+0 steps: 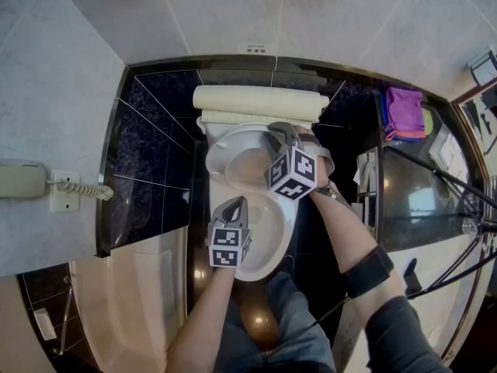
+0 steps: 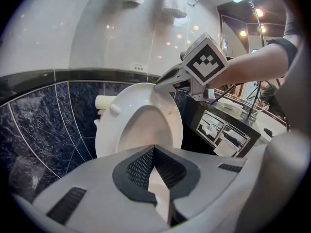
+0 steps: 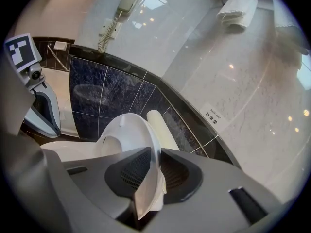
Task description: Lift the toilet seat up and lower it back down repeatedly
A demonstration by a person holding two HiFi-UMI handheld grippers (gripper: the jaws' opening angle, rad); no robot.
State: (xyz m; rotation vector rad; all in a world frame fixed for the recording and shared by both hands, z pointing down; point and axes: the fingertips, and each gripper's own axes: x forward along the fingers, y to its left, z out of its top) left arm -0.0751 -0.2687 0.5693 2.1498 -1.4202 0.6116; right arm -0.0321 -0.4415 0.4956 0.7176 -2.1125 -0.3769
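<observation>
Premises are presenting as a bathroom, apparently a hotel's. A toilet (image 1: 268,228) is standing against dark marble tiles (image 1: 155,130) beside a bathtub (image 1: 132,309). A wall telephone (image 1: 22,182) is hanging on pale wall tiles (image 1: 62,68). Folded towels (image 3: 238,6) are hanging high up, and a bath-mat label (image 3: 216,116) is showing below them.

The right gripper (image 3: 154,153) has its jaws closed on the rim of the white toilet seat (image 3: 125,132), which stands upright between the fingers (image 3: 132,173). Just beyond the fingertips lies a cream roll (image 3: 163,129) against dark blue tiles (image 3: 104,93). Far left of the fingers hangs the left gripper (image 3: 44,111); a wall phone (image 3: 127,1) and a folded towel (image 3: 238,8) are mounted high above them.
</observation>
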